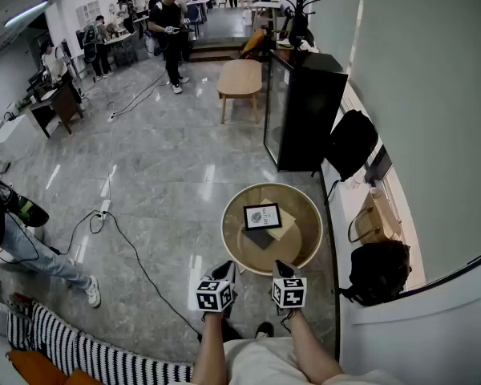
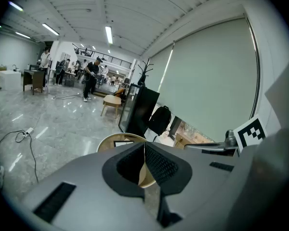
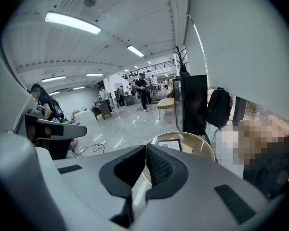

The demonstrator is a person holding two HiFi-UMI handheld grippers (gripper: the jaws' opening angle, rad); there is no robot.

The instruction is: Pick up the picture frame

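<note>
Two grippers, both pinched shut with nothing in them. Going from the left: striped fabric [image 1: 80, 351] in the bottom corner, a black cable [image 1: 132, 251] snaking over the glossy floor [image 1: 168, 159], then the left gripper [image 1: 227, 271], jaws pressed together. The picture frame [image 1: 262, 216] lies face up on a flat tan item [image 1: 284, 224] on the round wooden table [image 1: 305, 207], just ahead of both grippers and touching neither. Right gripper [image 1: 281, 268] same deal, closed and empty. A black backpack [image 1: 378, 271] sits right of the table by the wall.
</note>
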